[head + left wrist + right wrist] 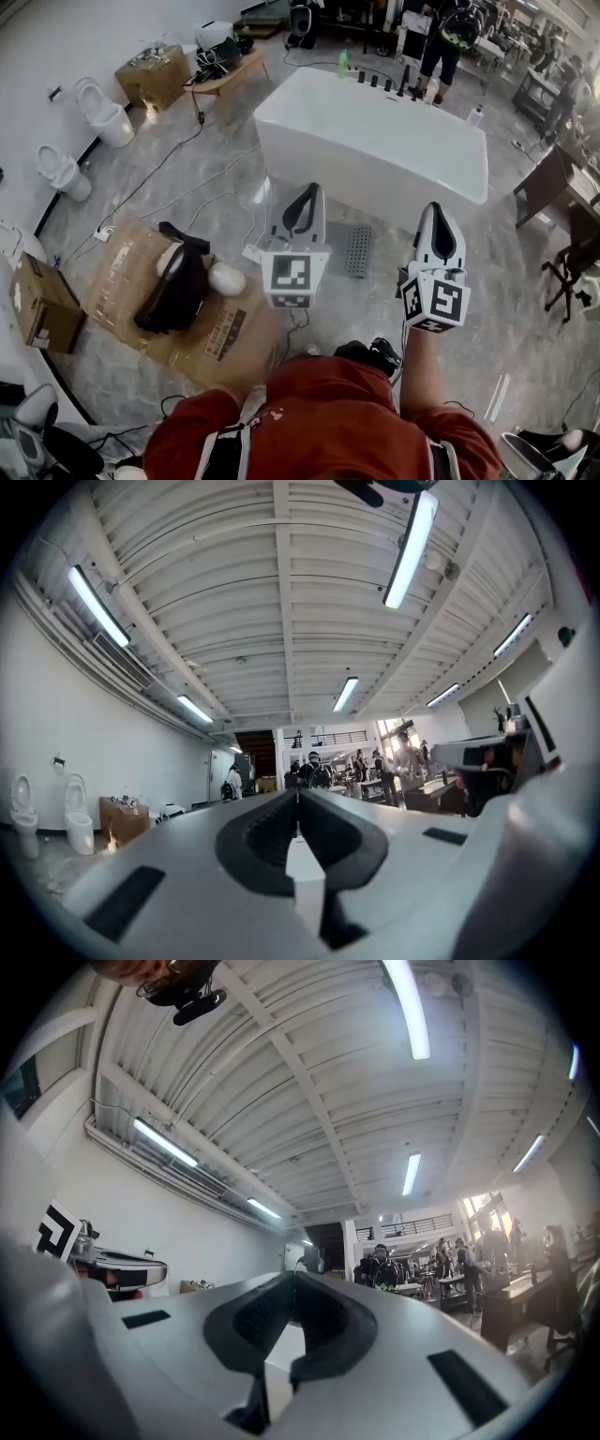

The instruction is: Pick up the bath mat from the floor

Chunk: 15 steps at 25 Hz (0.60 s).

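The bath mat (357,249) is a small grey perforated rectangle lying flat on the marble floor, just in front of the white bathtub (375,141). In the head view my left gripper (308,191) hovers above the floor to the mat's left, and my right gripper (437,210) hovers to its right; neither touches it. Both are shut with nothing between the jaws. The left gripper view shows its jaws (298,803) closed and aimed across the room toward the ceiling, and the right gripper view shows the same (292,1279). The mat is out of sight in both gripper views.
A flattened cardboard sheet (131,272) with a black bag (173,291) lies at the left. A brown box (42,305), toilets (103,112) and cables (169,159) line the left wall. A black chair (572,272) stands at the right; people (445,37) stand beyond the tub.
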Motion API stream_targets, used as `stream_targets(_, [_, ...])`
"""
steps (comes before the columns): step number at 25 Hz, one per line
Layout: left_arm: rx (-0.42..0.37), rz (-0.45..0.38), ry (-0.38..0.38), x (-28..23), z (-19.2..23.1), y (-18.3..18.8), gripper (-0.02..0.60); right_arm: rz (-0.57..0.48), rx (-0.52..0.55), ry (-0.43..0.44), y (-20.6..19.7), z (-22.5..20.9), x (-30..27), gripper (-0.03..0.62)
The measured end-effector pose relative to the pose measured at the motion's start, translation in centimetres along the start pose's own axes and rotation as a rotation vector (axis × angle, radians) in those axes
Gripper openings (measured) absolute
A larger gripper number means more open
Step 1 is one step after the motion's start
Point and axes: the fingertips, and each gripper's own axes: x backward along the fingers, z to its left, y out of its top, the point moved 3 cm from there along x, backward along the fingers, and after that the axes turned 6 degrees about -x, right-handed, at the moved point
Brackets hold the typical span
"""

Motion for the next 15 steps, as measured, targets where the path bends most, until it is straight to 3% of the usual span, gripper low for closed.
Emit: stream_targets(15, [0.019,-0.018,0.013,1.3,2.5,-0.9,0.017,0.007,0.026,0.006,-1.3,3.4,0.0,0.012])
